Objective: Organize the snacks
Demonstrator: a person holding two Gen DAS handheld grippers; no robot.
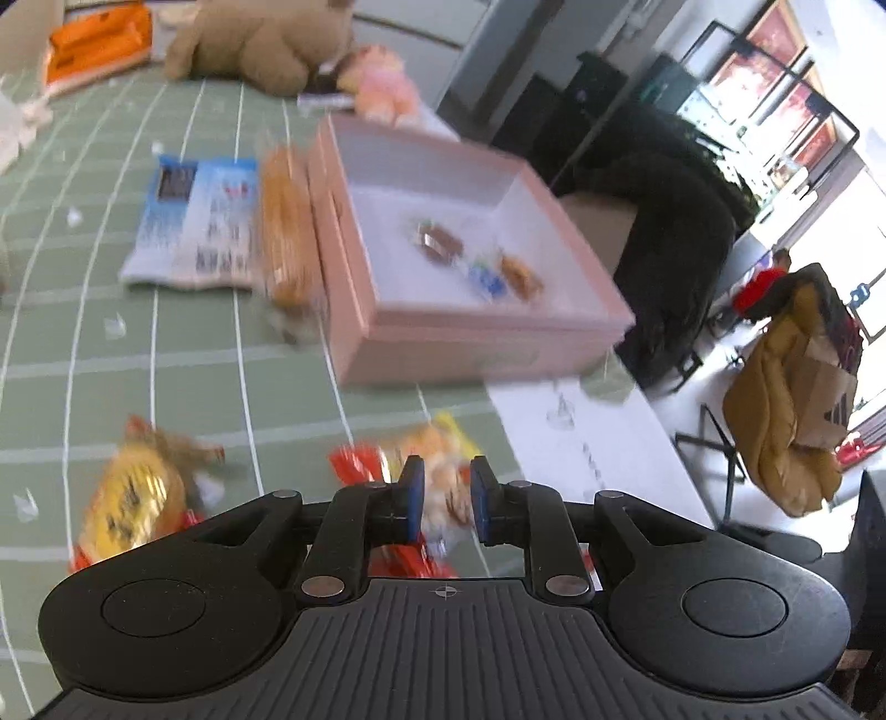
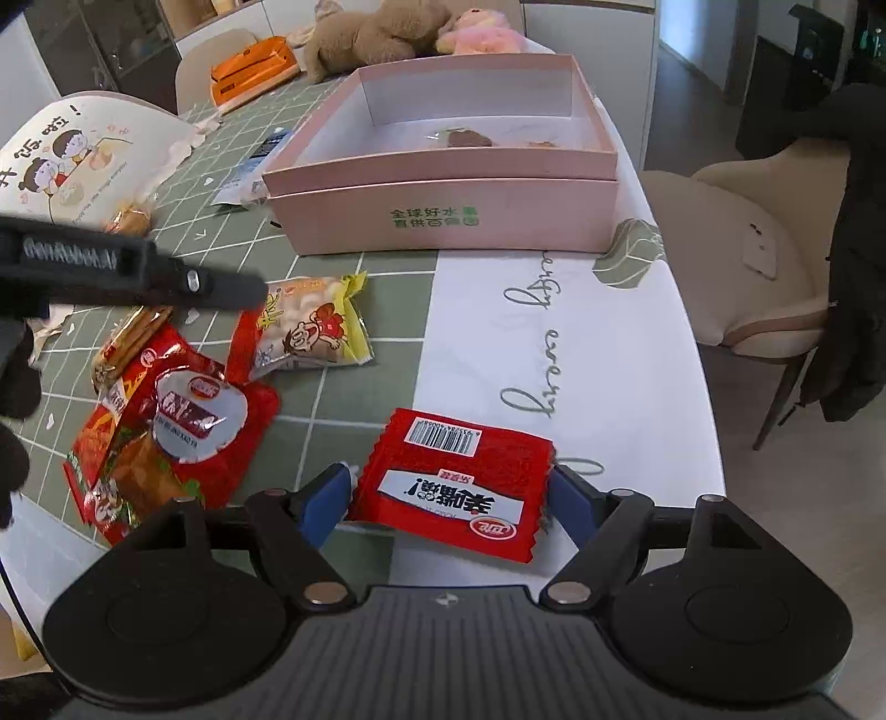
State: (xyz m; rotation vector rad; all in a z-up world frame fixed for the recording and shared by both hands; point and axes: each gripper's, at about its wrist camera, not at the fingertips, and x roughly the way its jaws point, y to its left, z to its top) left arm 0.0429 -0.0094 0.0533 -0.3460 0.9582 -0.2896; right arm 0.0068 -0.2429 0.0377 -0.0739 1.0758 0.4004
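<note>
A red snack packet point(image 2: 459, 459) with a barcode lies flat on the white runner, between the fingers of my right gripper point(image 2: 449, 482). That gripper stands open, with its blue pads just off the packet's side edges. My left gripper point(image 1: 447, 498) is shut with nothing in it, hovering over a yellow snack packet point(image 1: 437, 448). In the right wrist view the left gripper point(image 2: 243, 291) reaches in from the left above that yellow packet point(image 2: 310, 327). The pink box point(image 2: 443, 216) stands farther back and holds a few small wrapped candies point(image 1: 437, 243).
A red pouch point(image 2: 183, 421) with a silver label and a brown-gold packet point(image 1: 133, 498) lie left of the yellow one. A blue-white packet point(image 1: 194, 221) and wrapped bread point(image 1: 285, 227) sit beside the box. Plush toys point(image 2: 376, 39) are at the back. A chair point(image 2: 747, 249) stands off the table's right edge.
</note>
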